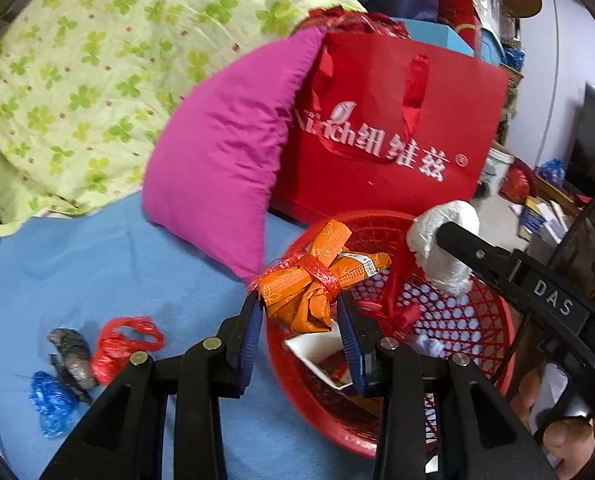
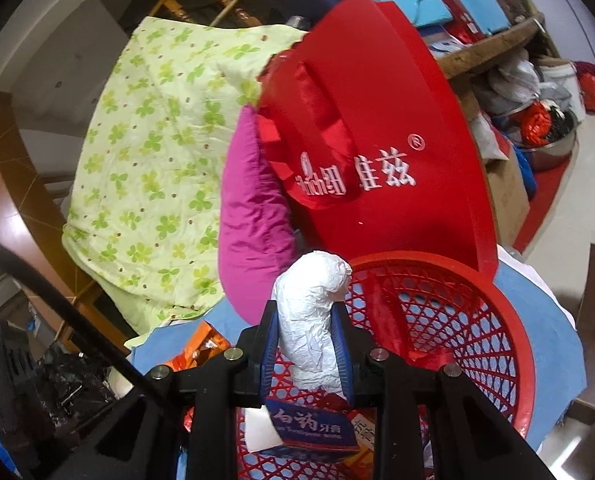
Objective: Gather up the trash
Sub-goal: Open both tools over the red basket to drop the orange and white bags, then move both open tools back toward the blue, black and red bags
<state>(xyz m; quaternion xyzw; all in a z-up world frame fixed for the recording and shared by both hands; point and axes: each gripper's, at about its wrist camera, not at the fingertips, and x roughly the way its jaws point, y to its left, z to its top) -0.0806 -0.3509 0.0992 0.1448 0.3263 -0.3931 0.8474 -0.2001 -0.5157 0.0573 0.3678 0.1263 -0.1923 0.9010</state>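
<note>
My left gripper (image 1: pixel 300 312) is shut on an orange wrapper bundle (image 1: pixel 317 284) tied with red string, held over the near rim of the red mesh basket (image 1: pixel 493 312). My right gripper (image 2: pixel 304 316) is shut on a crumpled white paper wad (image 2: pixel 311 312), held above the basket (image 2: pixel 493 320); the wad also shows in the left wrist view (image 1: pixel 445 248). Inside the basket lie a white carton (image 1: pixel 321 350), a blue toothpaste box (image 2: pixel 313 432) and other scraps. On the blue sheet (image 1: pixel 117 264) lie a red plastic scrap (image 1: pixel 123 344), a grey-black scrap (image 1: pixel 71 354) and a blue plastic scrap (image 1: pixel 51 402).
A red paper bag (image 1: pixel 397 128) stands just behind the basket, with a magenta cushion (image 1: pixel 225 152) leaning against it and a green clover-print quilt (image 1: pixel 89 80) behind. Cluttered boxes and bags (image 2: pixel 537 112) lie on the floor to the right.
</note>
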